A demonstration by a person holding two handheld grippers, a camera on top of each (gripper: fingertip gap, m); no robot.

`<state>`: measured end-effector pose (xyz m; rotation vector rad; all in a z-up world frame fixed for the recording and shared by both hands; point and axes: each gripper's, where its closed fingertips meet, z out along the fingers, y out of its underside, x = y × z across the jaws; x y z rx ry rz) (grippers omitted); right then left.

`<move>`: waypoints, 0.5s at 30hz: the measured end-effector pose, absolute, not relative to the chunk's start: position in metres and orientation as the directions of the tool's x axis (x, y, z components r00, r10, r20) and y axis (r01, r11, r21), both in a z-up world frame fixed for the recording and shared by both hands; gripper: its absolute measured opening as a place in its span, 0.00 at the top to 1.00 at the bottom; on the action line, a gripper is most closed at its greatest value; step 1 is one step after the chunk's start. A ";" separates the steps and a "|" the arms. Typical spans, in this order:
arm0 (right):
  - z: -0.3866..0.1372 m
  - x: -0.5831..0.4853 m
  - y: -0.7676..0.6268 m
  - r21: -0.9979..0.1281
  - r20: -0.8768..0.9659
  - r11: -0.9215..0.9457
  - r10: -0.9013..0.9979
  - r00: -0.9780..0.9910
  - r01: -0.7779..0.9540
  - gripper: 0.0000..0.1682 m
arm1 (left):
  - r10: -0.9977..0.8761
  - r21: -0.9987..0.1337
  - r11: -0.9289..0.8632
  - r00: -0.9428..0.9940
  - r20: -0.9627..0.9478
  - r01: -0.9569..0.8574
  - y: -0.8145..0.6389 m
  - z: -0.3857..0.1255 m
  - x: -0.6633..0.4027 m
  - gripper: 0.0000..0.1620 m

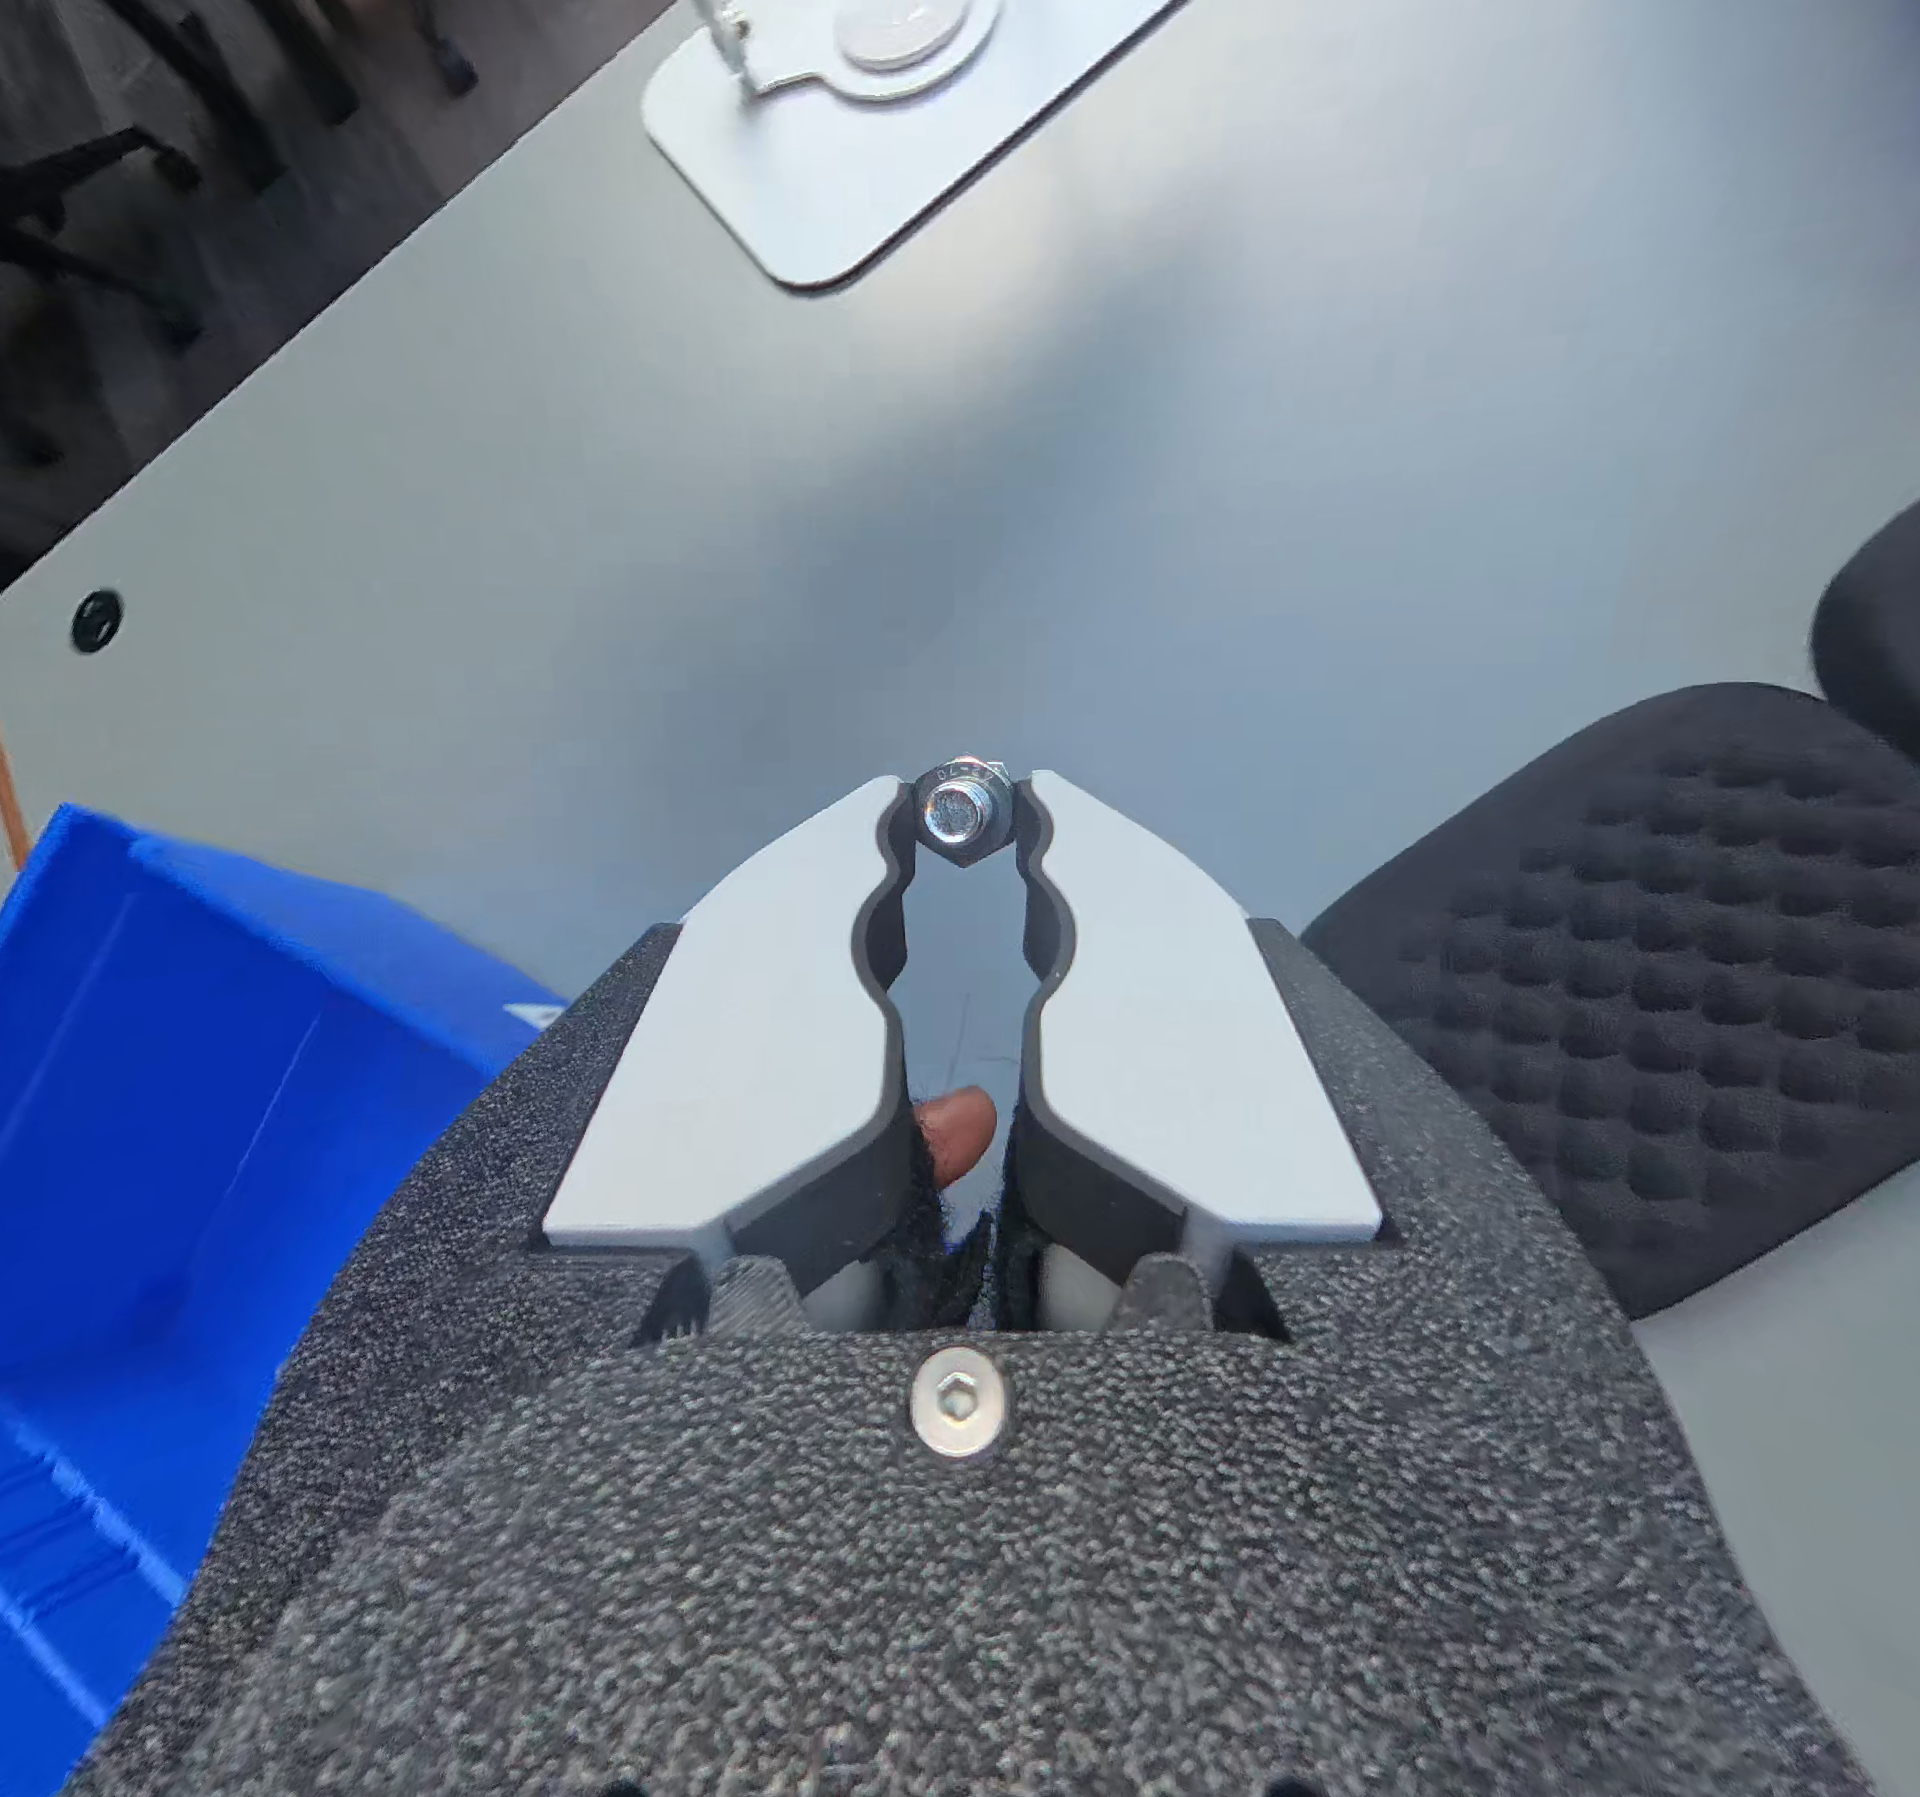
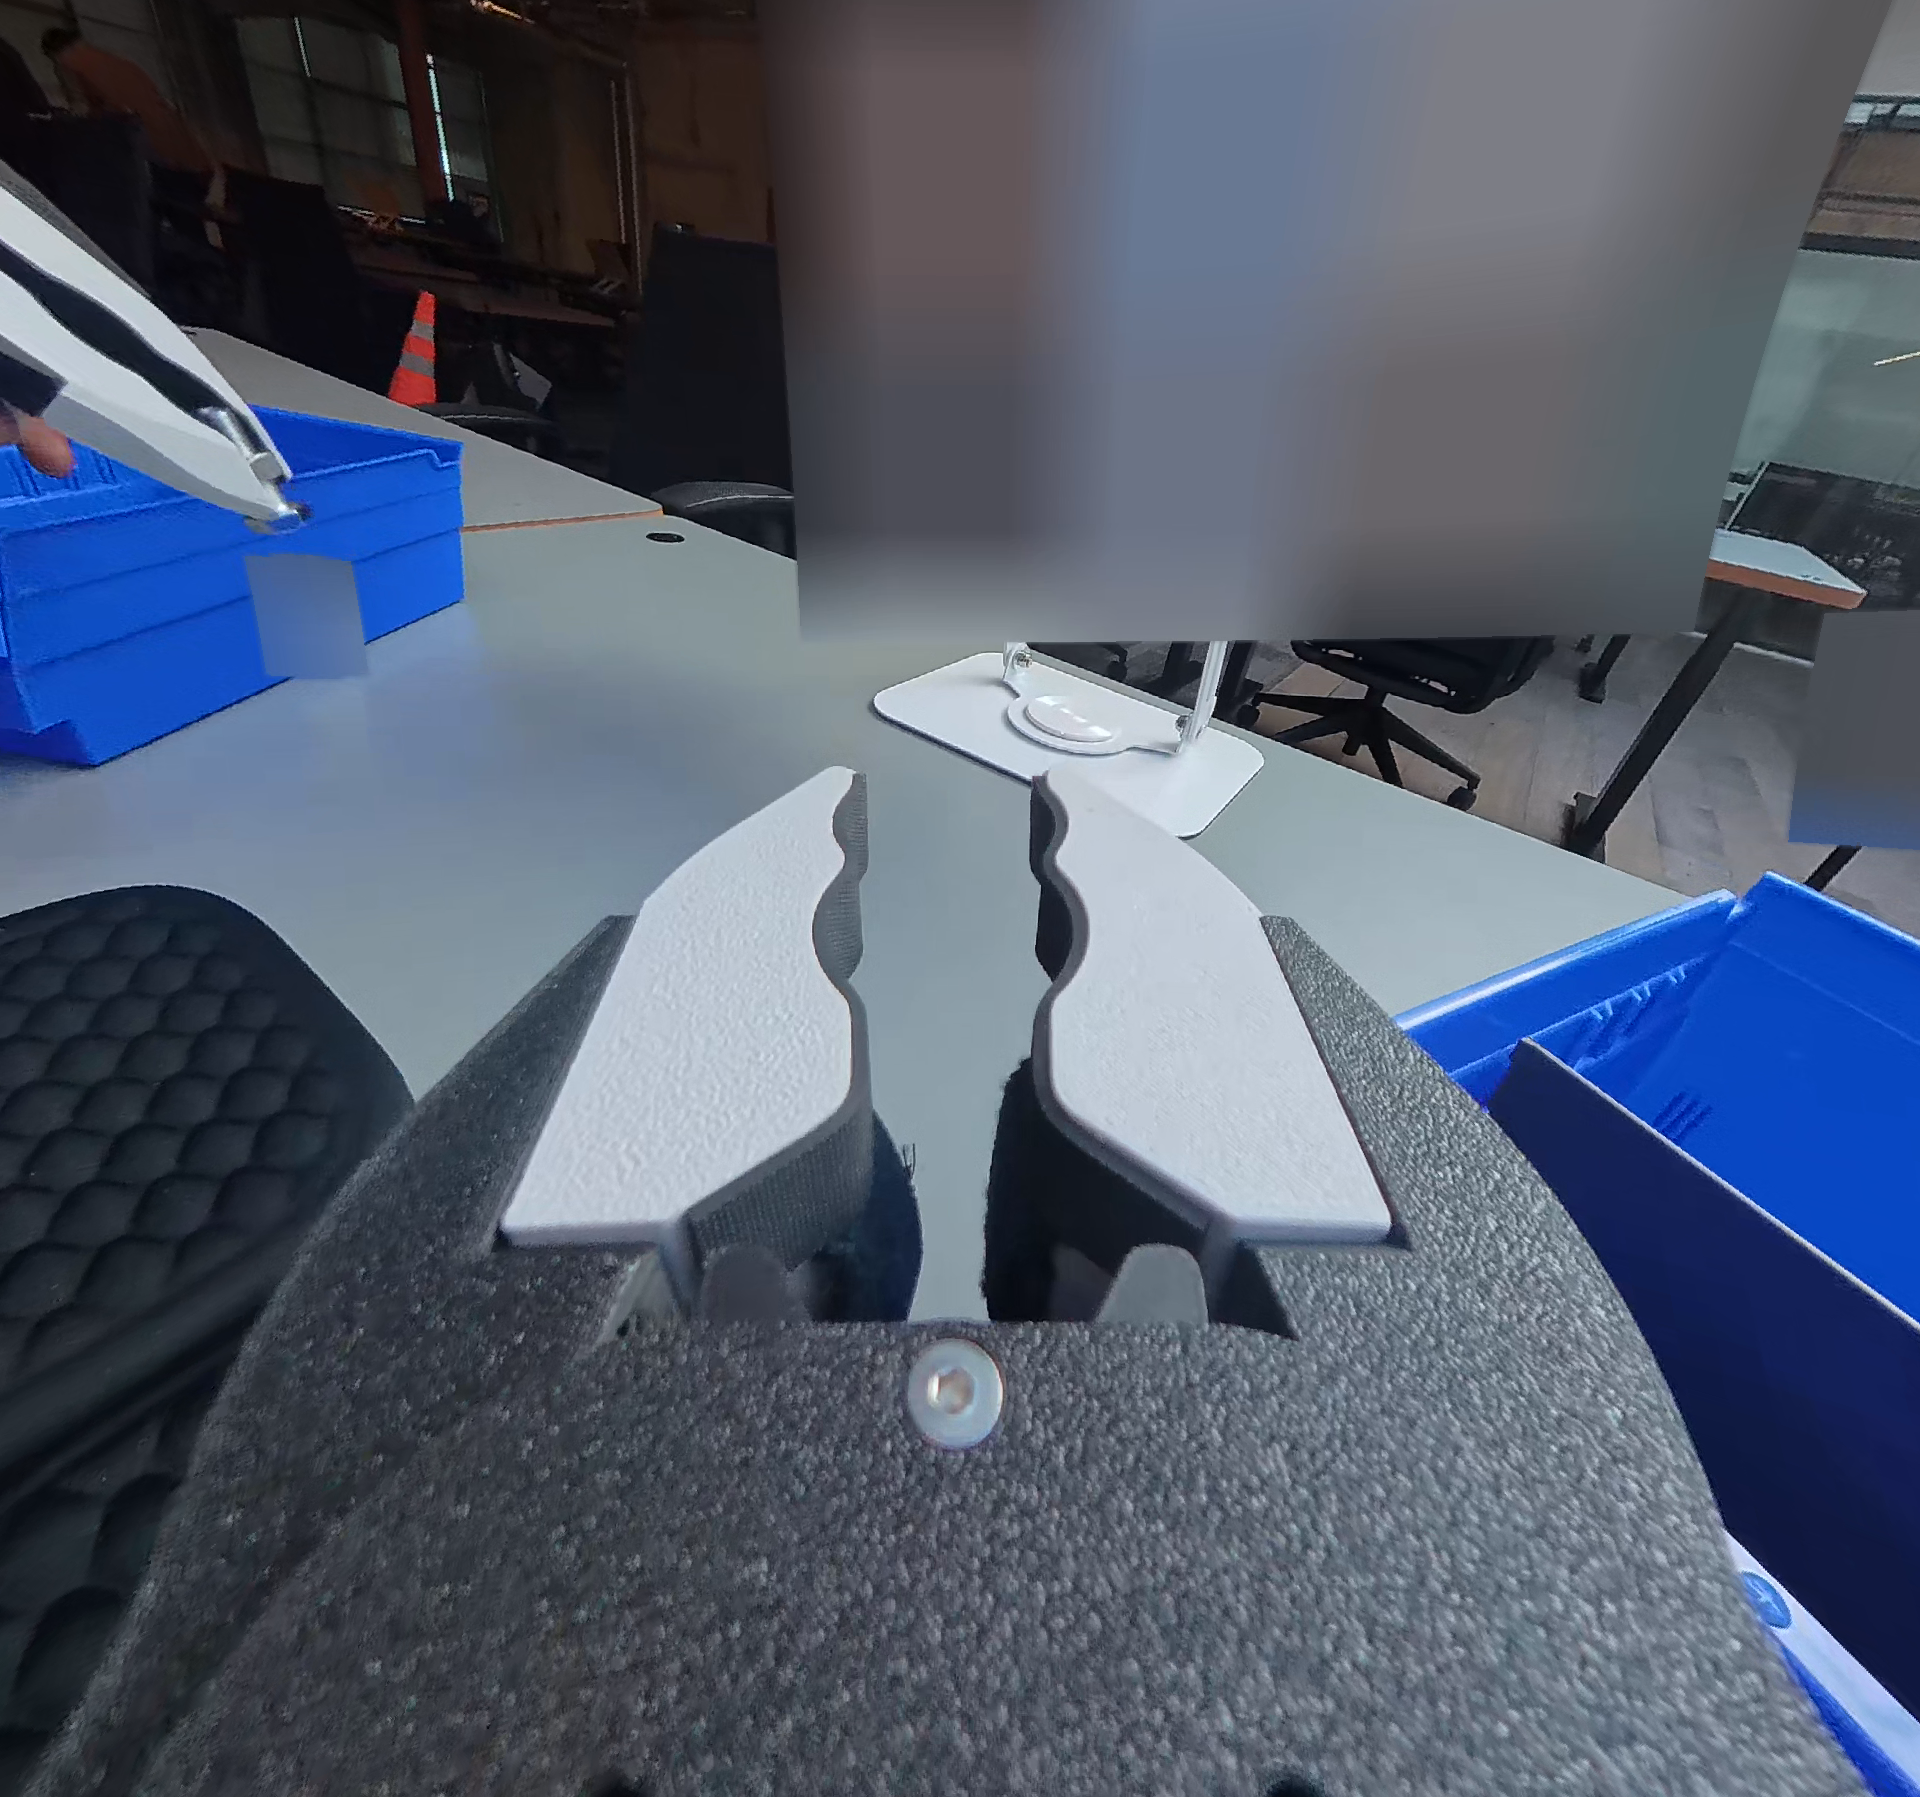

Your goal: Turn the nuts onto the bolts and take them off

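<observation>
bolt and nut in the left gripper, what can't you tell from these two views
- Left wrist view: the bolt is seen end-on, so its length is hidden, as is how far the nut is threaded.
- Right wrist view: the left gripper is cut by the left edge; its bolt is too small to make out.
- Both views: the insides of the blue bins are mostly hidden by their walls and the picture edges.

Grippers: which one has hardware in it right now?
The left gripper, shut on the bolt with a nut at its fingertips. The right gripper is open, nothing between its fingers.
</observation>
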<state>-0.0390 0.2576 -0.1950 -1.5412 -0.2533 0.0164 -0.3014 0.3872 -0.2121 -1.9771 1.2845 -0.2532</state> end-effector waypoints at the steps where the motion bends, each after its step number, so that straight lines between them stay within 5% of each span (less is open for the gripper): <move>1: -0.196 -0.039 0.258 -0.988 0.154 0.031 0.170 0.973 0.151 0.83 | -0.866 -0.671 -0.194 0.446 -0.226 -0.715 0.382 -0.217 -0.289 0.89; 15: -0.208 -0.041 0.262 -0.984 0.171 -0.021 0.184 0.968 0.178 0.83 | -0.973 -0.527 0.033 0.094 -0.212 -0.849 0.317 -0.303 -0.178 0.89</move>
